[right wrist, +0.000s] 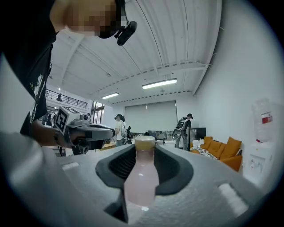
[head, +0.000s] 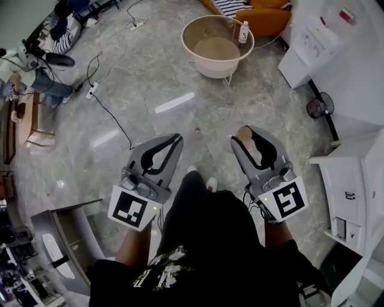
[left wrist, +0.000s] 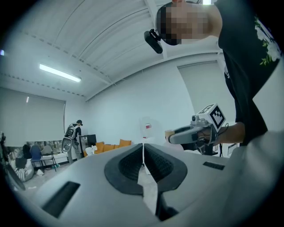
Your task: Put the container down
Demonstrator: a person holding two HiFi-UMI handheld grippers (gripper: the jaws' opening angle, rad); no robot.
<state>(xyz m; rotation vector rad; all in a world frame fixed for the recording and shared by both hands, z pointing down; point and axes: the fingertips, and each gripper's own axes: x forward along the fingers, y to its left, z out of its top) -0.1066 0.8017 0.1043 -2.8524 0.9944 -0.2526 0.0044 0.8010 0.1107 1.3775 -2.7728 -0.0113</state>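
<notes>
The container is a small bottle (right wrist: 141,175) of pale pink liquid with a tan cap. It stands upright between the jaws of my right gripper (right wrist: 144,153), which is shut on its body. From the head view only its cap (head: 244,133) shows, at the tip of the right gripper (head: 245,139), held high above the marble floor. My left gripper (head: 175,141) hangs level beside it, a short way to the left, shut with nothing in it. In the left gripper view its jaws (left wrist: 143,148) meet along a thin line.
A round beige tub-shaped table (head: 198,24) stands ahead on the floor with a small bottle (head: 243,33) on its rim. An orange sofa (head: 264,15) is behind it. White cabinets (head: 351,180) line the right. Cables (head: 111,114) cross the floor at left.
</notes>
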